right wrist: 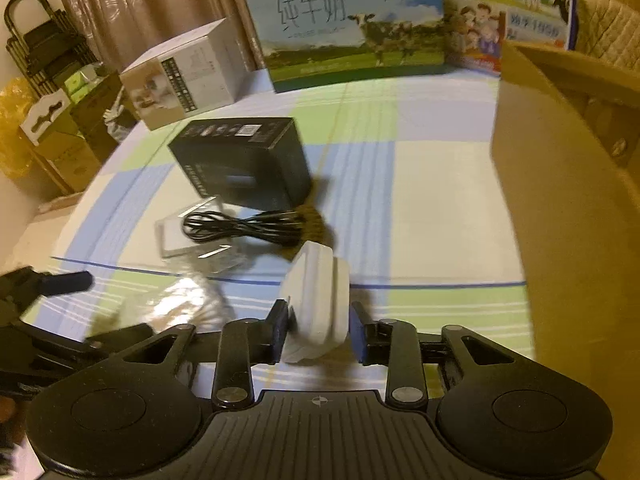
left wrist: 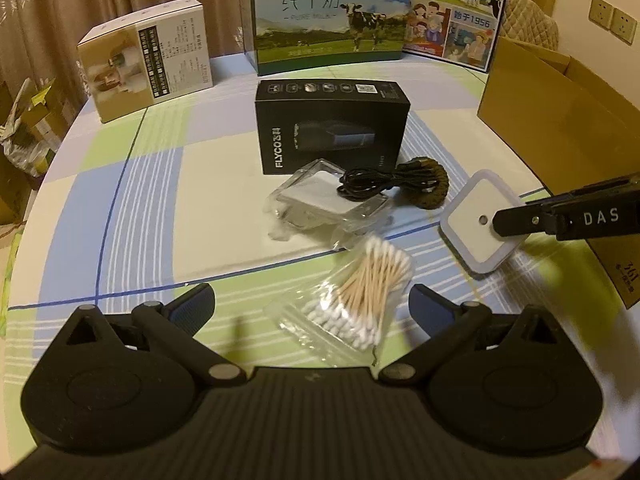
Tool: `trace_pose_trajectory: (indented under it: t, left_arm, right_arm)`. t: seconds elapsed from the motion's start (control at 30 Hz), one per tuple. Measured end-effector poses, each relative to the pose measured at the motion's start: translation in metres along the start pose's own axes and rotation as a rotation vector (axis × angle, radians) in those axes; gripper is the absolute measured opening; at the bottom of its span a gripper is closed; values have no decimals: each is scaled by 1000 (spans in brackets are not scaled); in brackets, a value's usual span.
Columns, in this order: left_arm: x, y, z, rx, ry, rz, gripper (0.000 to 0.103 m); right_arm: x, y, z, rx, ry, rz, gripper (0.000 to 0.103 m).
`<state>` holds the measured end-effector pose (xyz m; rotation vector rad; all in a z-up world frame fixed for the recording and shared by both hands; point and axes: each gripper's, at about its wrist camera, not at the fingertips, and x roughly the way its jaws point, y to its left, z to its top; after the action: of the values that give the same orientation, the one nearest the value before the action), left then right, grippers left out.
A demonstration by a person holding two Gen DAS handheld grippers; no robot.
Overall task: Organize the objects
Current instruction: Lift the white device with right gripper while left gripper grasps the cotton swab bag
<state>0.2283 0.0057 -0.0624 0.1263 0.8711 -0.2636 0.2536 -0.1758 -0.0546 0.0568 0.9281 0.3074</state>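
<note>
My right gripper [right wrist: 320, 324] is shut on a white square plug-in night light [right wrist: 318, 304] and holds it above the table; it also shows in the left wrist view [left wrist: 480, 226], with the right finger [left wrist: 532, 220] over it. My left gripper [left wrist: 312, 304] is open, its fingers on either side of a clear bag of cotton swabs [left wrist: 360, 296] on the table. Beyond lie a clear plastic case [left wrist: 324, 200], a coiled black cable [left wrist: 384, 178] and a black FLYCO box [left wrist: 332, 128].
An open cardboard box [left wrist: 560, 120] stands at the right, close to the night light. Two milk cartons [left wrist: 332, 12] and a white-and-tan box [left wrist: 148, 60] stand at the back. The round table's checked cloth [left wrist: 120, 208] drops off at the left.
</note>
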Motion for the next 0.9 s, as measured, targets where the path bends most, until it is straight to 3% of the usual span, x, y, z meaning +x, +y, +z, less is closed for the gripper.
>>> trace_pose_trajectory:
  t: [0.07, 0.27, 0.43, 0.9]
  left_arm:
    - [1, -1, 1, 4, 1, 2, 101]
    - [6, 0, 1, 8, 8, 12, 101]
    - [9, 2, 0, 14, 8, 6, 101]
    - [18, 0, -1, 55, 16, -3, 100]
  right_arm:
    - [2, 2, -3, -55, -4, -55, 53]
    - [3, 13, -10, -186, -41, -75, 64]
    - [13, 28, -15, -287, -38, -94, 65]
    - [32, 37, -23, -394, -30, -129, 65]
